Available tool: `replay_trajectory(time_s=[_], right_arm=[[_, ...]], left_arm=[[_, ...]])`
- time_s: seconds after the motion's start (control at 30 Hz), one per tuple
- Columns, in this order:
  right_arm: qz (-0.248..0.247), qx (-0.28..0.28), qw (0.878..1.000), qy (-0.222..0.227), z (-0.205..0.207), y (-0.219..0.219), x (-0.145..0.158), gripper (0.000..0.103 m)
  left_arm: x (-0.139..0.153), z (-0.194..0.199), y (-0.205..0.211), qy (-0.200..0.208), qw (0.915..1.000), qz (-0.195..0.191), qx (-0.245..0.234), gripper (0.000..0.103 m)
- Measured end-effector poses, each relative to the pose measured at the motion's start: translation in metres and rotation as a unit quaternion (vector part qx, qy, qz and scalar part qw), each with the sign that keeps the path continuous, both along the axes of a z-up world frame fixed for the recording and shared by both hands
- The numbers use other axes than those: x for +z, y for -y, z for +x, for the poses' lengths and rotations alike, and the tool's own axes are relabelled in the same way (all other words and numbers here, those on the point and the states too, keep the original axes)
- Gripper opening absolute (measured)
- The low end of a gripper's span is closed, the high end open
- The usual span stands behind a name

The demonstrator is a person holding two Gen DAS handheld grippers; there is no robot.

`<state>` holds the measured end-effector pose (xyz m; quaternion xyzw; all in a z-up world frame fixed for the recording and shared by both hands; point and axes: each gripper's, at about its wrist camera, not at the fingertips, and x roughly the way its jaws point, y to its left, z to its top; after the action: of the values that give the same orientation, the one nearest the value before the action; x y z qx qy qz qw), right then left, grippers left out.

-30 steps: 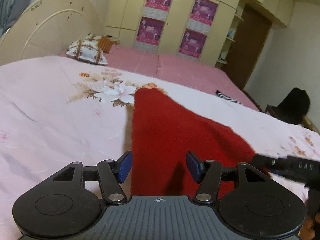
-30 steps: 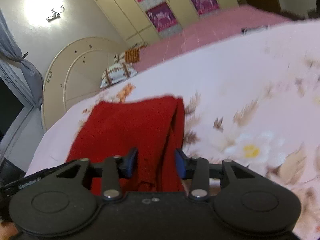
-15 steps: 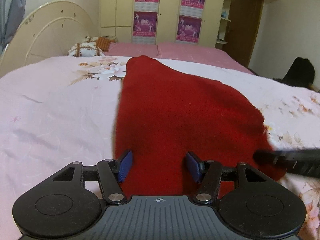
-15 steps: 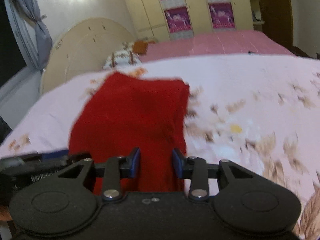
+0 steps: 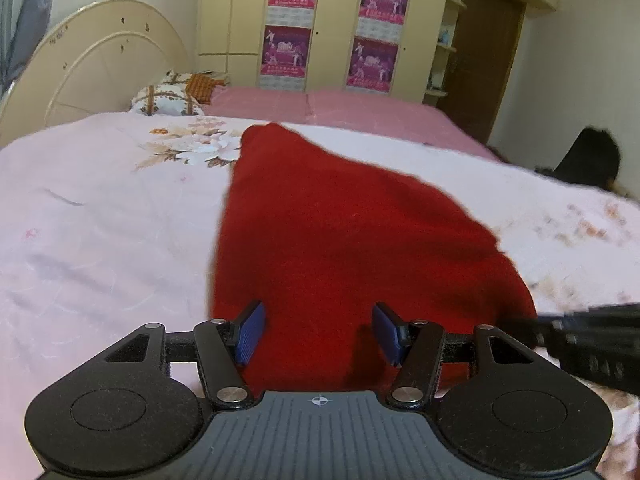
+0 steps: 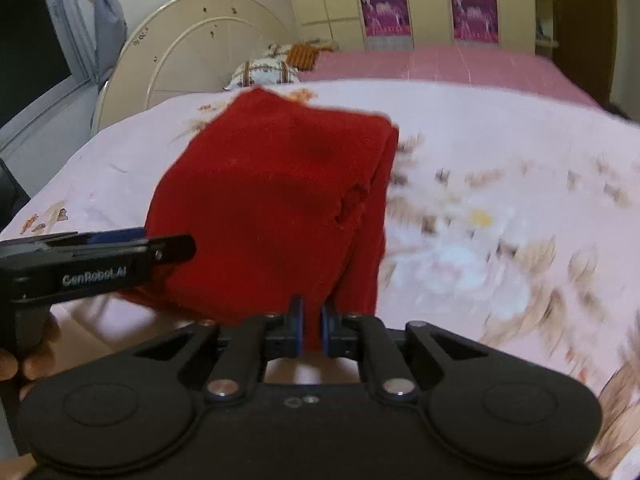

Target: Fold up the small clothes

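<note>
A red knitted garment [image 5: 344,236] lies folded on the pink floral bedspread [image 5: 100,216]; it also shows in the right wrist view [image 6: 272,200]. My left gripper [image 5: 318,334] is open, its blue pads on either side of the garment's near edge. My right gripper [image 6: 313,330] is shut on the garment's near right edge. The right gripper's body [image 5: 592,340] shows at the right of the left wrist view; the left gripper's finger [image 6: 100,256] shows at the left of the right wrist view.
A patterned pillow [image 5: 168,98] lies by the cream headboard [image 5: 100,60]. Cupboards with purple posters [image 5: 332,28] stand behind the bed. A dark chair or bag [image 5: 588,160] stands at the bed's right. A window and curtain [image 6: 60,28] are at the left.
My right gripper has closed on the garment's near right edge. The left gripper stays open at the near edge, with little movement.
</note>
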<state>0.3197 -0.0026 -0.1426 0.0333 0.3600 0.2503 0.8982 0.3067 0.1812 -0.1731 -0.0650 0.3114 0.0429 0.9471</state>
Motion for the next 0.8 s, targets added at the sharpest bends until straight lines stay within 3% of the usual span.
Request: replay_trajectory(time_s=[0.1, 0.17, 0.23, 0.33, 0.37, 0.5, 0.6, 0.7, 0.77, 0.8], right_arm=[[-0.007, -0.007, 1.000, 0.003, 0.007, 0.010, 0.003, 0.008], [-0.019, -0.006, 0.999, -0.025, 0.011, 0.013, -0.014, 0.008], [-0.009, -0.001, 0.999, -0.032, 0.011, 0.014, -0.019, 0.011], [0.008, -0.015, 0.999, -0.032, 0.010, 0.021, -0.009, 0.025], [0.022, -0.022, 0.999, -0.032, 0.011, 0.027, -0.006, 0.025], [0.056, -0.046, 0.997, 0.016, 0.010, 0.035, 0.020, 0.025], [0.044, -0.026, 0.998, 0.027, 0.013, 0.020, 0.020, 0.025], [0.002, -0.020, 1.000, 0.009, 0.012, 0.006, 0.001, 0.023], [-0.035, -0.018, 0.999, -0.021, 0.016, -0.001, -0.017, 0.023], [-0.022, -0.026, 0.999, -0.023, 0.015, 0.002, -0.020, 0.023]], left_arm=[[0.000, -0.001, 0.009, -0.003, 0.9999, 0.000, -0.010, 0.058], [-0.014, 0.001, 0.015, -0.024, 0.9995, 0.017, -0.009, 0.058], [-0.020, -0.003, 0.019, -0.019, 0.9991, 0.036, -0.011, 0.058], [-0.011, -0.006, 0.019, -0.020, 0.9993, 0.030, -0.010, 0.058], [-0.006, -0.006, 0.017, -0.017, 0.9996, 0.019, -0.006, 0.058], [0.007, -0.001, 0.010, -0.001, 0.9998, 0.012, 0.012, 0.058], [-0.011, 0.009, 0.006, -0.034, 0.9991, 0.018, 0.021, 0.058], [-0.015, 0.005, 0.014, -0.028, 0.9984, 0.047, 0.013, 0.058], [-0.012, 0.004, 0.015, -0.032, 0.9985, 0.042, 0.013, 0.058], [-0.009, 0.002, 0.015, -0.035, 0.9987, 0.036, 0.012, 0.058]])
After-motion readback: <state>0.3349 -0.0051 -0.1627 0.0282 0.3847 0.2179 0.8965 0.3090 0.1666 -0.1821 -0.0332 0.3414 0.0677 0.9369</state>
